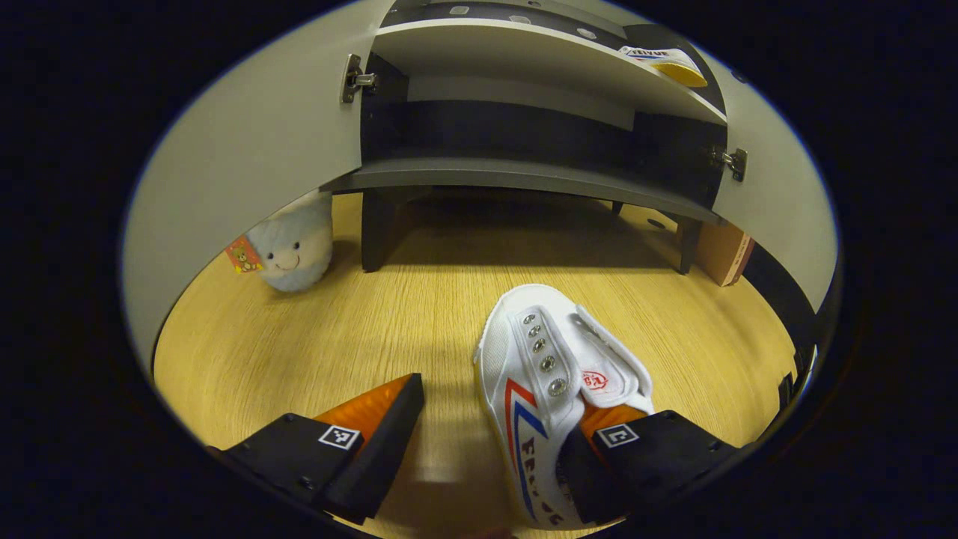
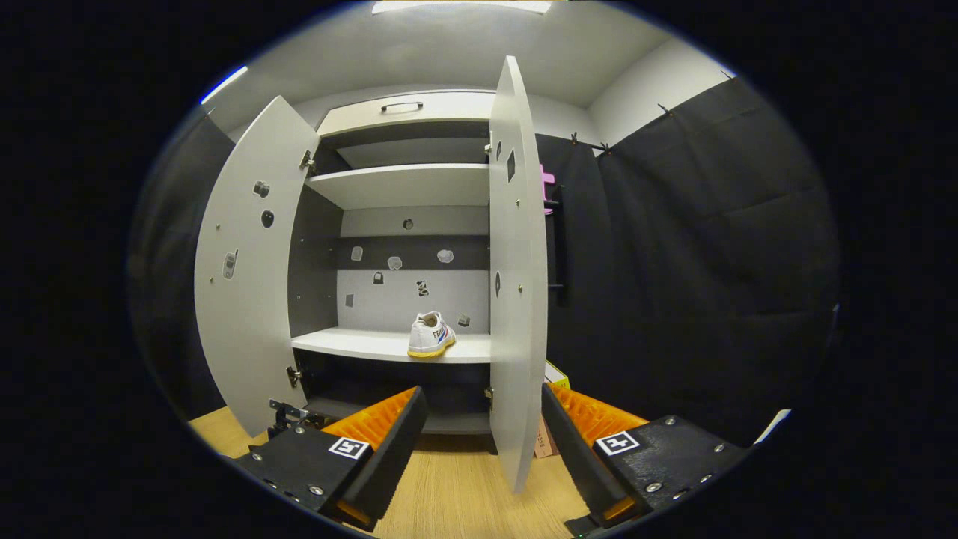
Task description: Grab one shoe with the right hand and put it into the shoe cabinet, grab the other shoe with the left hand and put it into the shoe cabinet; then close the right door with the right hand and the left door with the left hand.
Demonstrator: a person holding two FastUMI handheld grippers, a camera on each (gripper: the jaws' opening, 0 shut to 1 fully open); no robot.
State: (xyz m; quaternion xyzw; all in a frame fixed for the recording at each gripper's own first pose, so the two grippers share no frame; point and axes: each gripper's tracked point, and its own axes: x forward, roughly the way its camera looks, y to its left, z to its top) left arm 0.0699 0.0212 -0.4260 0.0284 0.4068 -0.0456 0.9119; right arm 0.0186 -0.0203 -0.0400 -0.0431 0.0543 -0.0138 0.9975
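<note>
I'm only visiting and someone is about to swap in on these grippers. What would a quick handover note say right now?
Left gripper: open, low over the floor, one finger on the second shoe, not gripped yet.
Right gripper: open, empty, facing the right door's edge.
First shoe: on a cabinet shelf.
Both doors open, including the left door.
Done: one shoe stowed.
Left: grab and stow the second shoe, then close the right door, then the left.

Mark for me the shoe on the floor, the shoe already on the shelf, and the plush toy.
shoe on the floor [image 1: 550, 374]: left gripper view, eyelet strip.
shoe on the shelf [image 2: 431, 335]: right gripper view, side of the upper.
plush toy [image 1: 293, 247]: left gripper view, its face.
</note>
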